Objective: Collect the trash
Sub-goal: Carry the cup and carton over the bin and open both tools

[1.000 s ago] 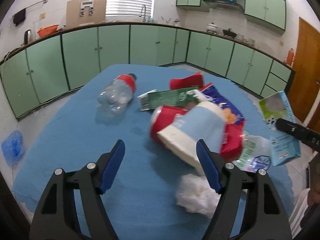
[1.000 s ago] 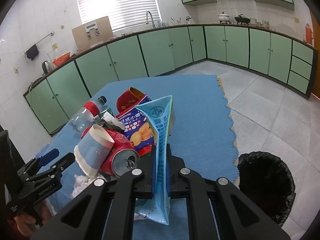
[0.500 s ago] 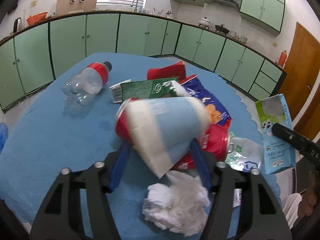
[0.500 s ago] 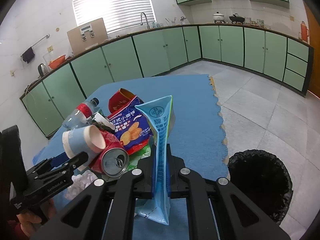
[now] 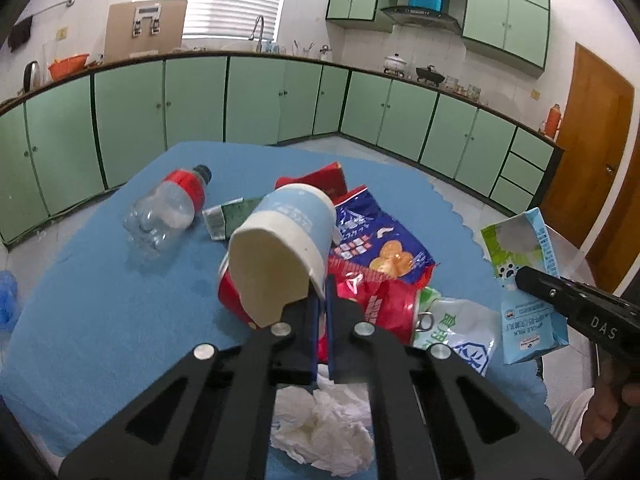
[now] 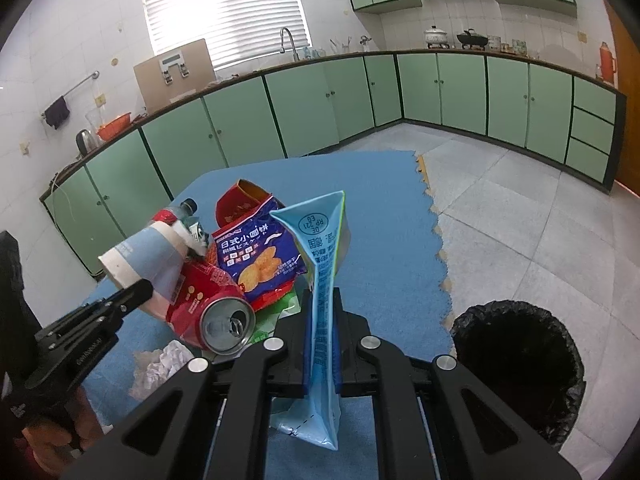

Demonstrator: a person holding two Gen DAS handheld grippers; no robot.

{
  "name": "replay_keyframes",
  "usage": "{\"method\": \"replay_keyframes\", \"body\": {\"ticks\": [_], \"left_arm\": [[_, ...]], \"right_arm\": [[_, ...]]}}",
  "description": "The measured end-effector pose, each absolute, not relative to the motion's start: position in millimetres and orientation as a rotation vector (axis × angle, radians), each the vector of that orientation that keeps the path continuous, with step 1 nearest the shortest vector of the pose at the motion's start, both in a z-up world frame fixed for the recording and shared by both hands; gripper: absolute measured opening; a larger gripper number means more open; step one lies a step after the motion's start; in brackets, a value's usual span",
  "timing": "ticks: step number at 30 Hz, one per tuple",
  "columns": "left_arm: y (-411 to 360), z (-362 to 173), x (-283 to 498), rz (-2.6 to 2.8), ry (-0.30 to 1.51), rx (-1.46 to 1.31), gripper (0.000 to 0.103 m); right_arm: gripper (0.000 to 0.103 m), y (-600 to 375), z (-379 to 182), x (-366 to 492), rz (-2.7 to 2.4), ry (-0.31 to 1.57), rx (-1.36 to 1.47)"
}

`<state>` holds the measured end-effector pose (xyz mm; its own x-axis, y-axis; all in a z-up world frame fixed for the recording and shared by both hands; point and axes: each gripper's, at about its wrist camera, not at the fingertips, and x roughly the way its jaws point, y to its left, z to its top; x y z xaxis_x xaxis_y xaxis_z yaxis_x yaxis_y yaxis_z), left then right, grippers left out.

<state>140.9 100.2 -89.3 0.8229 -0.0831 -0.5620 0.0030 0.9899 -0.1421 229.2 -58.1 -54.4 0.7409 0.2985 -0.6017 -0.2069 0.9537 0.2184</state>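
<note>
My left gripper (image 5: 320, 300) is shut on the rim of a blue and white paper cup (image 5: 284, 240) and holds it tilted above the trash pile; the cup also shows in the right wrist view (image 6: 144, 256). My right gripper (image 6: 322, 320) is shut on a flattened light blue milk carton (image 6: 322, 264), held upright; the carton also shows in the left wrist view (image 5: 524, 280). On the blue mat (image 5: 100, 320) lie a red soda can (image 6: 208, 304), a blue snack bag (image 6: 260, 252), a clear plastic bottle (image 5: 164, 208), a green carton (image 5: 228, 216) and crumpled white tissue (image 5: 324, 432).
A bin with a black liner (image 6: 520, 356) stands on the tiled floor right of the mat. A red packet (image 6: 236, 204) lies at the back of the pile. A white and green plastic wrapper (image 5: 456, 332) lies by the can. Green cabinets (image 6: 440, 88) line the walls.
My left gripper closed on the paper cup's rim and lifted it off the pile, turning its mouth toward the camera. My right gripper kept hold of the milk carton and hardly moved.
</note>
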Motion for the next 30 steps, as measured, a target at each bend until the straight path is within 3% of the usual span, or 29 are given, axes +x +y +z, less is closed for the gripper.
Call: {"method": "replay_keyframes", "body": {"ticks": [17, 30], "left_arm": [[27.3, -49.1, 133.4, -0.205, 0.483, -0.045, 0.001], [-87.1, -72.1, 154.8, -0.49, 0.527, -0.016, 0.001]], "right_arm": [[0.008, -96.1, -23.0, 210.5, 0.2, 0.613, 0.147], [0.008, -201.4, -29.9, 196.9, -0.059, 0.629, 0.193]]}}
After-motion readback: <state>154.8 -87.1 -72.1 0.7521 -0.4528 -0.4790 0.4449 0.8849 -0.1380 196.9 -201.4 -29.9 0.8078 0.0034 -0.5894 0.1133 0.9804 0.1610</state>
